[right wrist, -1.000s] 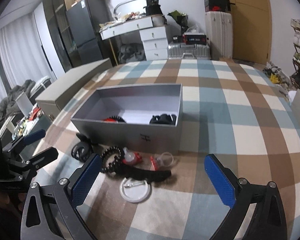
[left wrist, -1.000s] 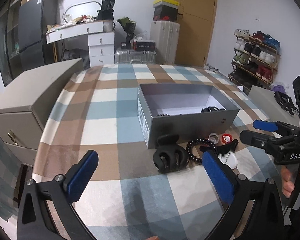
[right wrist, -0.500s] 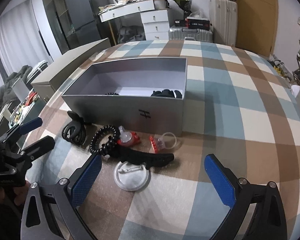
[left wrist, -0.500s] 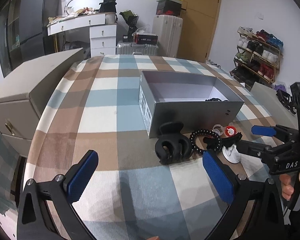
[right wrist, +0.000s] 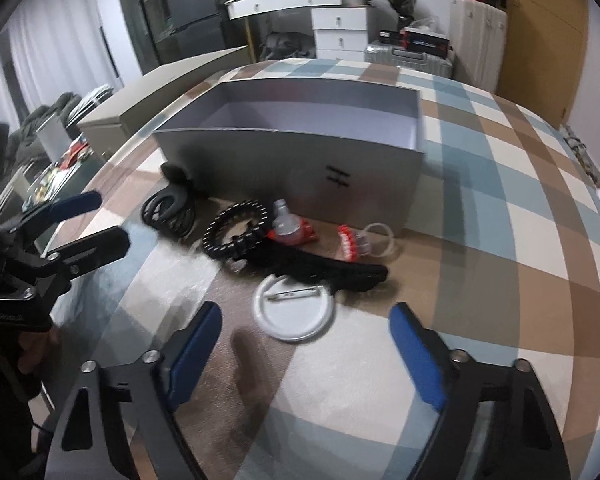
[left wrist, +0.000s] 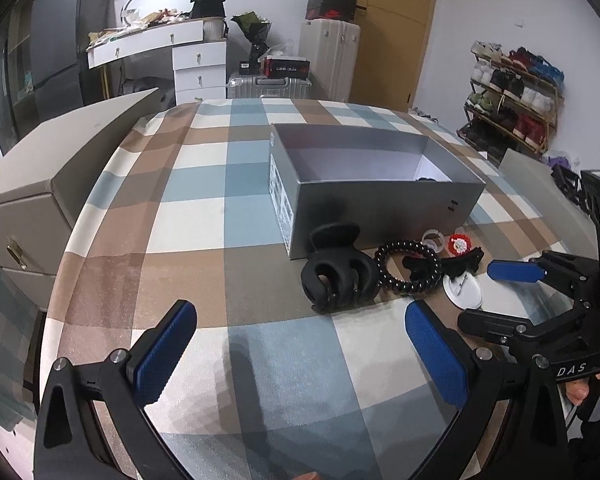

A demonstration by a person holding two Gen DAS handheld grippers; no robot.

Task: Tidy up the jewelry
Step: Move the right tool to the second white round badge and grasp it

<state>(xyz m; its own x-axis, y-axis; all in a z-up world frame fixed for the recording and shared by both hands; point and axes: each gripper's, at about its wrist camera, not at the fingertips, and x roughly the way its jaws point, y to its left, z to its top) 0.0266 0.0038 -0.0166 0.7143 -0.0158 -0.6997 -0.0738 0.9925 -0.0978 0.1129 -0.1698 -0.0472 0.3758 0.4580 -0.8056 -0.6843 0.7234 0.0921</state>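
Pickup step, right gripper [right wrist: 304, 344] lowering toward the loose pile in front of the grey box [right wrist: 300, 160] on the checked table [right wrist: 500, 240]. My right fingers [right wrist: 194, 344] have just been closing in but are apart with nothing between them; the white round pin badge [right wrist: 294, 310] lies just ahead, not yet bracketed. Long black hair clip [right wrist: 332, 270] touches the badge's far edge, black spiral hair tie [right wrist: 236, 228] and black claw clip [right wrist: 170, 208] further left, red-and-clear small pieces near the box wall. Left gripper [left wrist: 300, 354] hangs spread wide and empty, short of the claw clip [left wrist: 338, 276]. Next move, I judge: push right fingers forward and down to straddle the badge, pinch its thin rim, lift into the box.
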